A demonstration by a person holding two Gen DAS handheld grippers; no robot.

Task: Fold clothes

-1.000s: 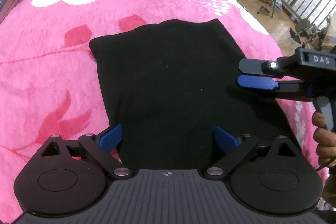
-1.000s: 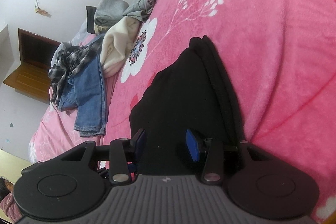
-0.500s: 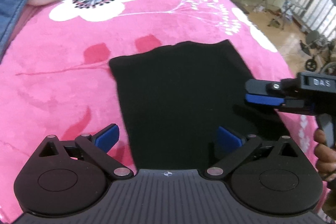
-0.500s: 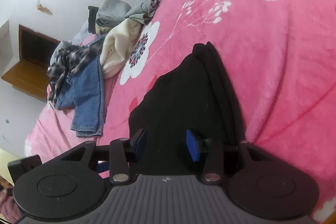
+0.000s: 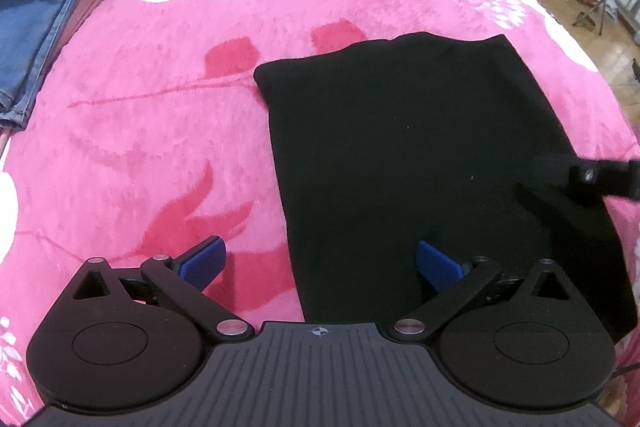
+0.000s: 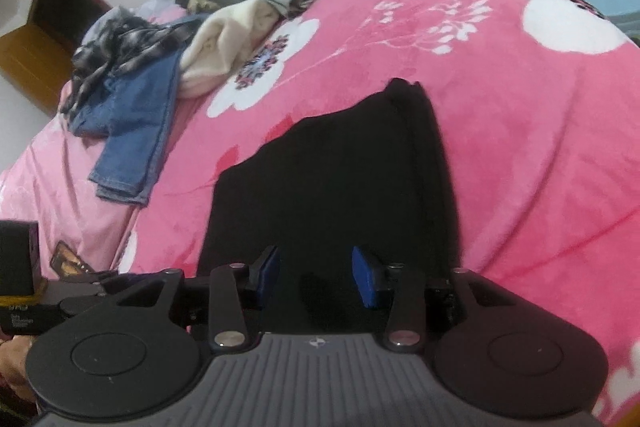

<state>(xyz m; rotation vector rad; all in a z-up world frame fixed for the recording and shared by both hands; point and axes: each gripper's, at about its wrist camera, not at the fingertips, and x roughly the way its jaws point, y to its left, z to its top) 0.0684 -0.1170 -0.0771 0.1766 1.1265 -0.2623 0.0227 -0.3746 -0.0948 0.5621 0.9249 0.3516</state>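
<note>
Left gripper (image 5: 318, 263): jaws spread wide, nothing pinched. Right gripper (image 6: 316, 277): jaws closing, nothing seen pinched. Folded black fabric garment (image 5: 420, 163): laid flat on pink floral plush blanket (image 5: 160, 107), under both grippers.

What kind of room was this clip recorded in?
Most likely a bedroom at home: a bed under a pink floral blanket, a black garment laid flat on it, and unfolded jeans and other clothes heaped at the far end.

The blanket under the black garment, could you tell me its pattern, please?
Pink blanket with white flowers; clearest in the left wrist view.
</note>
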